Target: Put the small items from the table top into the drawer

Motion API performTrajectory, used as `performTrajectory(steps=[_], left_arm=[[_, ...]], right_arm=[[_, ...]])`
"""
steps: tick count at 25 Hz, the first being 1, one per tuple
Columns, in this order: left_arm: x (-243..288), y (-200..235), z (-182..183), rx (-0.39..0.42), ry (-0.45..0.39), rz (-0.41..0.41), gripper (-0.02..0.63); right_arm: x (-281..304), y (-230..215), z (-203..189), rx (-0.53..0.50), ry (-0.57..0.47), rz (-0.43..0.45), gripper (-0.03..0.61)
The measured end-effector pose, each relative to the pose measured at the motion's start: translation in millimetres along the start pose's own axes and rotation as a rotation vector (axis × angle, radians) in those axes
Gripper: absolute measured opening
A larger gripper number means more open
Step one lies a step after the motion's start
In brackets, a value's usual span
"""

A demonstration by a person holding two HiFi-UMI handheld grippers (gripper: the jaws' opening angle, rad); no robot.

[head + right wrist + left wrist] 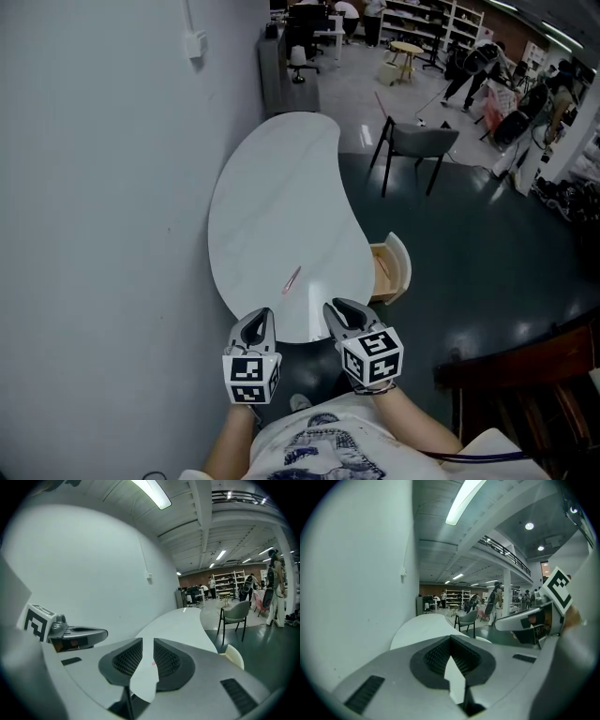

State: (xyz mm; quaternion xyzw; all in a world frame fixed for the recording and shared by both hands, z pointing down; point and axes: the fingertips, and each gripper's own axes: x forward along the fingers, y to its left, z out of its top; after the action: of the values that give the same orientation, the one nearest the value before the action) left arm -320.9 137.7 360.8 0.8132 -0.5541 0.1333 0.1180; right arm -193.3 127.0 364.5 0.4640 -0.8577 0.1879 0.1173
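Small item [292, 278] on table [272, 187], near edge; drawer [386, 272] at table's right; chair [419, 142] behind.

A pale wall [94, 187] runs along the left, with a small white box [195, 44] mounted high on it. A grey chair [415, 142] stands on the dark glossy floor [469, 272]. A dark wooden chair [525, 384] fills the lower right corner. Farther back are a grey cabinet [279, 80], a small round stool [405, 49], shelving [422, 17] and a person [473, 64] bending over. A long ceiling light [463, 501] glows overhead.
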Motion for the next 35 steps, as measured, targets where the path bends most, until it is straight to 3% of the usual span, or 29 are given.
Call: performTrajectory(steps=[8, 17, 35], left_arm=[[40.4, 4.3, -23.9, 0.024, 0.087, -0.031, 0.02], [108.5, 21.2, -40.2, 0.016, 0.176, 0.01, 0.021], [209.2, 38.0, -81.9, -0.115, 0.339, 0.119, 0.043]], right_arm=[[27.0, -20.5, -7.5, -0.023, 0.052, -0.024, 0.087], [99.3, -66.3, -5.1, -0.028, 0.116, 0.072, 0.087], [200.5, -128.6, -19.0, -0.07, 0.271, 0.294, 0.087]])
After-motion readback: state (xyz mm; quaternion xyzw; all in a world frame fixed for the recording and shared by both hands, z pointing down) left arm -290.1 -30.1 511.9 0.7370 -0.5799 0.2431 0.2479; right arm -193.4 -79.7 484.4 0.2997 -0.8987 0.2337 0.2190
